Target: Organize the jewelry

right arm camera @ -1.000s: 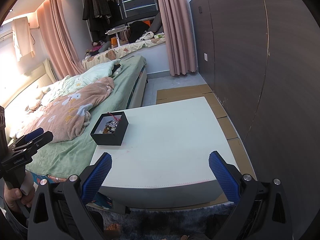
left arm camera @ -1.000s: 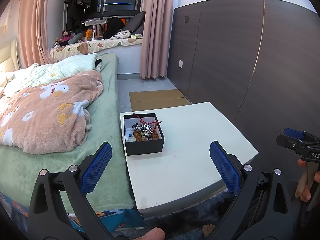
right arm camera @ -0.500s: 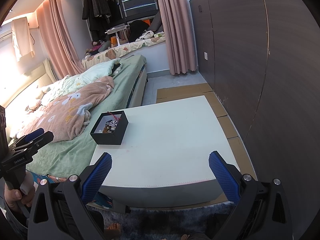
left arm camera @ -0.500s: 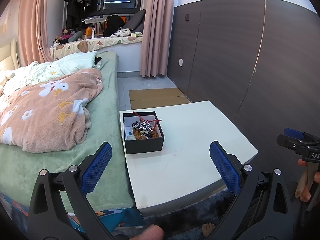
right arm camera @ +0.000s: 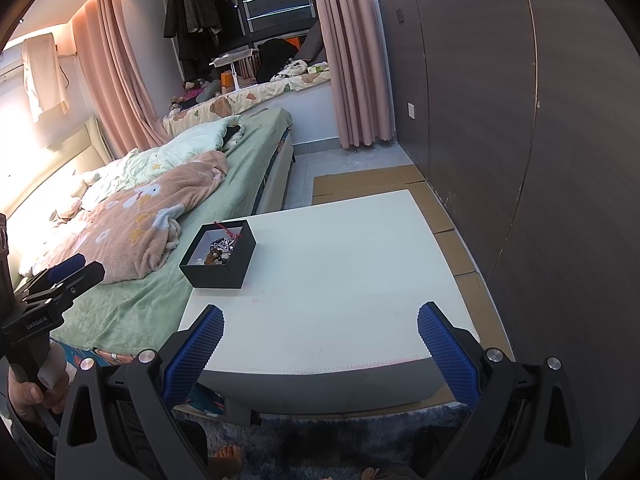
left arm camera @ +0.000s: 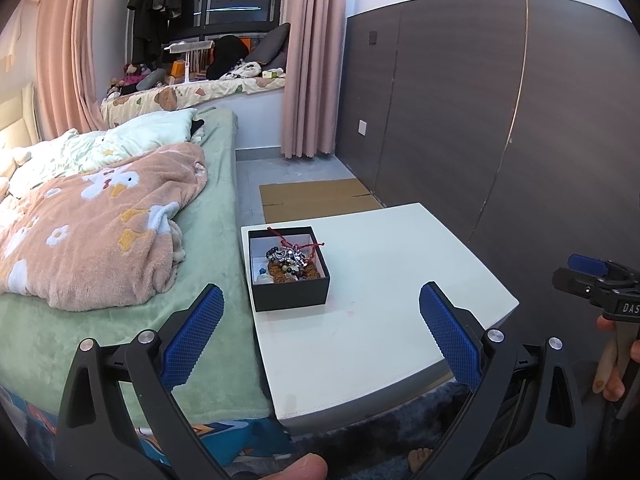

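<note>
Black box [left arm camera: 289,268] at the table's [left arm camera: 384,304] left edge, by the bed, lid off. Jewelry [left arm camera: 289,258] heaped inside in a tangle, one red cord over the rim. Nothing loose elsewhere on the table. Fits either a heap awaiting sorting or pieces already gathered in. Left gripper [left arm camera: 320,336] and right gripper [right arm camera: 320,338] both wide open, empty, short of the table's near edge.

Sharp, evenly lit frames with fisheye bending and dark corners; warm glare washes out the headboard wall [right arm camera: 36,152].
</note>
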